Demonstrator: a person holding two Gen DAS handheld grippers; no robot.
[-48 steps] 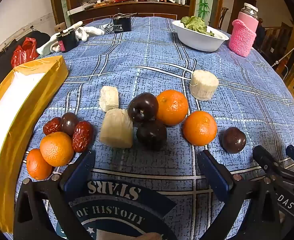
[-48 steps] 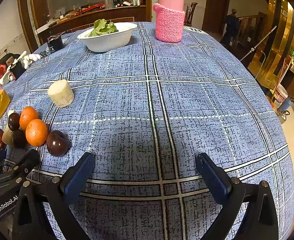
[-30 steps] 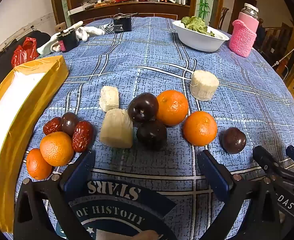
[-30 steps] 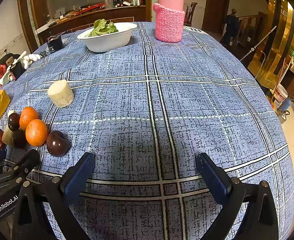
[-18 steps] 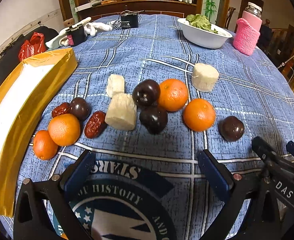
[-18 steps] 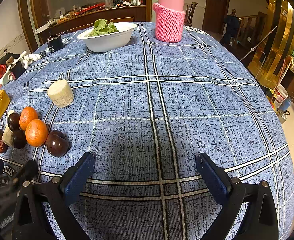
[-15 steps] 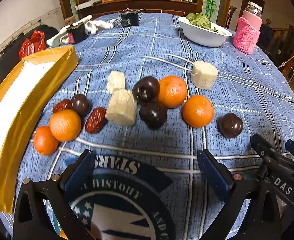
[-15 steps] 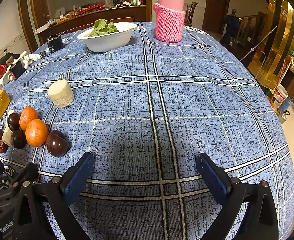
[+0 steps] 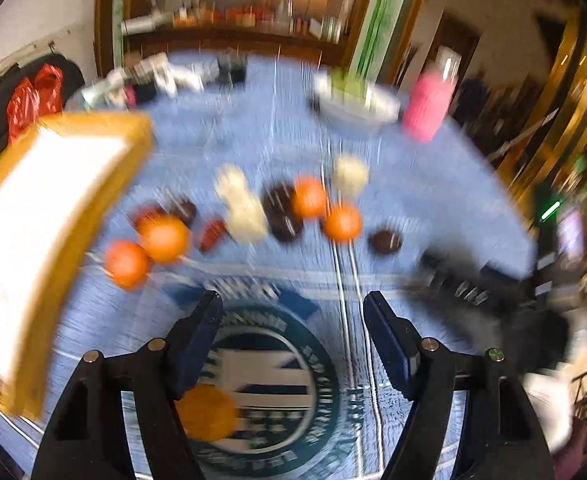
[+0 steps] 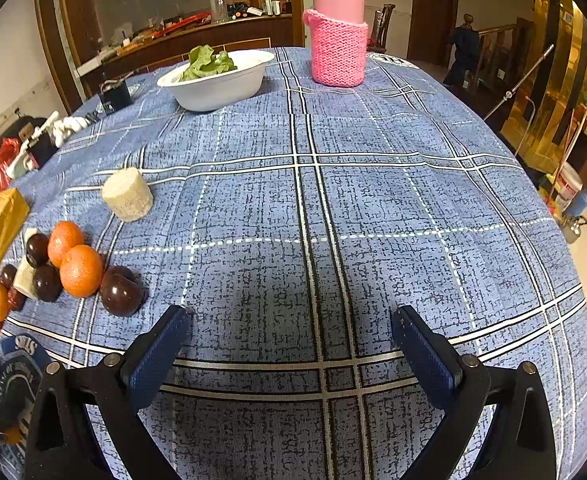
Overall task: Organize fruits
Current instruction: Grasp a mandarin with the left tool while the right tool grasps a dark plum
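The left wrist view is motion-blurred. Several oranges (image 9: 341, 222), dark plums (image 9: 385, 241), red dates (image 9: 212, 233) and pale sugarcane pieces (image 9: 245, 216) lie on the blue plaid tablecloth. Another orange (image 9: 207, 412) sits close below my left gripper (image 9: 293, 316), which is open, empty and well back from the fruit. My right gripper (image 10: 289, 328) is open and empty over bare cloth; a plum (image 10: 120, 290), oranges (image 10: 80, 270) and a sugarcane piece (image 10: 127, 194) lie to its left.
A gold-edged white box (image 9: 33, 220) lies at the table's left edge. A white bowl of greens (image 10: 217, 76) and a pink-sleeved flask (image 10: 338, 40) stand at the far side. Small dark items (image 10: 113, 96) sit at the far left.
My left gripper has pulled back and up fast, blurring its view; the fruit now looks farther off and its jaws stand narrower. The right gripper has not moved.
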